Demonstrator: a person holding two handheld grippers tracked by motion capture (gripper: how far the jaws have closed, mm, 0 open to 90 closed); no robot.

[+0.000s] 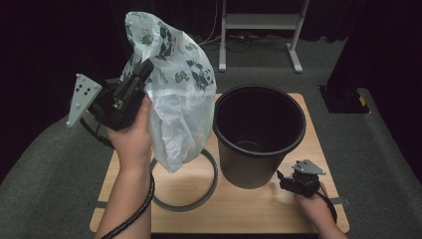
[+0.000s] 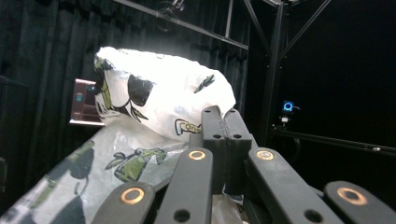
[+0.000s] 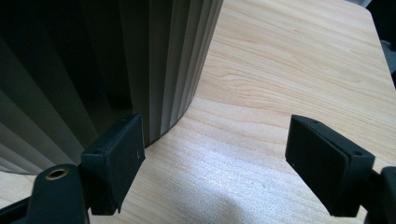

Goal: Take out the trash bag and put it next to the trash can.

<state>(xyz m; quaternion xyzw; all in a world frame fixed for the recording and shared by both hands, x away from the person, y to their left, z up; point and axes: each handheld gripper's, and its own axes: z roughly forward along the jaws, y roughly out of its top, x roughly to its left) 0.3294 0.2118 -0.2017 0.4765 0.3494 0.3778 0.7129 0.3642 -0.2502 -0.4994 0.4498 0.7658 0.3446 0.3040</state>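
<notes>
While the left gripper point(image 1: 143, 71) is raised above the table's point(image 1: 259, 204) left side, its jaws are clamped together on the panda-print plastic bag point(image 1: 174, 99), which hangs beside the black ribbed bin point(image 1: 259, 134) and over a grey ring point(image 1: 191, 201). Low by the bin's base, the right gripper point(image 3: 215, 158) has its jaws spread wide, gripping nothing.
</notes>
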